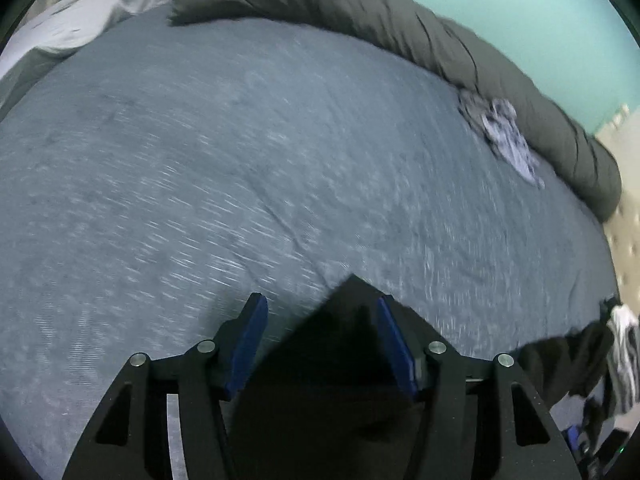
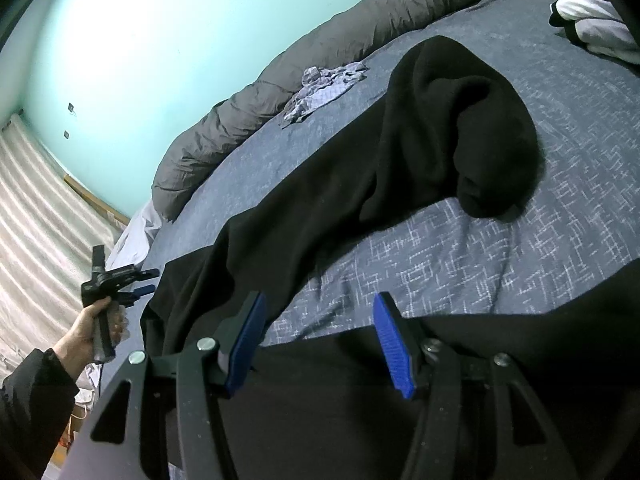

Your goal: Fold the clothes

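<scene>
We see a bed (image 2: 520, 264) covered by a blue-grey sheet with a pale crosshatch print, set against a mint-green wall (image 2: 132, 40); a striped curtain (image 2: 36, 208) hangs at the left of the right wrist view. 1 rolled grey duvet (image 1: 460, 52) lies along the far edge of the bed, beside the wall. We count 3 garments and a pillow: 1 black garment (image 2: 360, 168) spread across the sheet from the near edge toward the middle, 1 small crumpled checked cloth (image 2: 320, 92) touching the duvet, 1 white garment with black trim (image 2: 592, 24) at the far right corner, and a pale pillow (image 1: 80, 20) at the head end. The left wrist view is motion-blurred. There are 2 grippers. The left gripper (image 1: 320, 336) has its blue pads apart, with a pointed corner of the black garment showing between them; we cannot tell whether the pads touch it. In the right wrist view the same tool appears small at the left, held in a hand (image 2: 90, 328) with a dark sleeve, off the near corner of the black garment. The right gripper (image 2: 320, 340) also stands apart, above the near hem of the black garment; we see nothing clamped in it.
</scene>
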Motion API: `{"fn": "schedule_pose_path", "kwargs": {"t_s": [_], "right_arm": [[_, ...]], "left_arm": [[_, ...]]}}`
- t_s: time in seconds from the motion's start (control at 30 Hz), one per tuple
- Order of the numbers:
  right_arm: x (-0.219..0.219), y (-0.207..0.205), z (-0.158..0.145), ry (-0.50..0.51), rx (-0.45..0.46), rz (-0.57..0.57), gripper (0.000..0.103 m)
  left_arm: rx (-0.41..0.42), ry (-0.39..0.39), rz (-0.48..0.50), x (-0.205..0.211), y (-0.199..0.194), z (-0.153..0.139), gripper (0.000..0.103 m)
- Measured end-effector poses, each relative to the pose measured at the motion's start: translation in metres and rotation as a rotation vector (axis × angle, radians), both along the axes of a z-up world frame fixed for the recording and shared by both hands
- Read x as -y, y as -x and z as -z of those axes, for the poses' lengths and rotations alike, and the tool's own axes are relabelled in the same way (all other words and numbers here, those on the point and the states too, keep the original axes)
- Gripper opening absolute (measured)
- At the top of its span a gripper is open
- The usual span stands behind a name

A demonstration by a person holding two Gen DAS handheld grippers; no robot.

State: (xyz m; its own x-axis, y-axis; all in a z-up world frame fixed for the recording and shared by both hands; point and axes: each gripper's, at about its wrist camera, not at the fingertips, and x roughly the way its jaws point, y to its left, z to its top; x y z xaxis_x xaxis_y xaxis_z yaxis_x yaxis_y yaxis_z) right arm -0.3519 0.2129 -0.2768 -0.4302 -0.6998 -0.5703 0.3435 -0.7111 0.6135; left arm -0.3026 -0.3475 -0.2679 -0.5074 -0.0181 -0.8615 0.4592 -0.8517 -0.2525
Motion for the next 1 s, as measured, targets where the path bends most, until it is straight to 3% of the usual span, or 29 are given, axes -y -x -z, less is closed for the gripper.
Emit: {"fn": "schedule_pose_path", "kwargs": {"t_s": [0.33,0.43,0.47,0.5,0.57,0.73,1.0], "right_arm": [[-0.001,0.0,0.0,0.004,0.007,0.004,0.057],[-0.001,0.001,0.0,0.004,0.009,0.004,0.057],[-0.001,0.001,0.0,0.005,0.01,0.004,0.057],[-0.001,0.001,0.0,0.005,0.011,0.004,0.057],[-0.001,0.001,0.0,0.006,0.011,0.005,0.057],[-0.003,0.001,-0.001,0.014,0.01,0.008,0.057],[-0.005,0.002,-0.002,0.024,0.01,0.011,0.057]], "left_arm": [[0.032,0.006,0.065,-0.035,0.015,0.028,0.06],[0.029,0.007,0.085,-0.041,0.019,0.028,0.033],[0.025,0.004,0.098,-0.044,0.02,0.027,0.019],[0.025,0.016,0.111,-0.047,0.021,0.025,0.014],[0.026,0.059,0.129,-0.055,0.022,0.019,0.004],[-0.041,0.093,0.086,-0.049,0.013,-0.01,0.003],[-0.155,0.198,-0.122,0.001,-0.015,-0.079,0.0]]}}
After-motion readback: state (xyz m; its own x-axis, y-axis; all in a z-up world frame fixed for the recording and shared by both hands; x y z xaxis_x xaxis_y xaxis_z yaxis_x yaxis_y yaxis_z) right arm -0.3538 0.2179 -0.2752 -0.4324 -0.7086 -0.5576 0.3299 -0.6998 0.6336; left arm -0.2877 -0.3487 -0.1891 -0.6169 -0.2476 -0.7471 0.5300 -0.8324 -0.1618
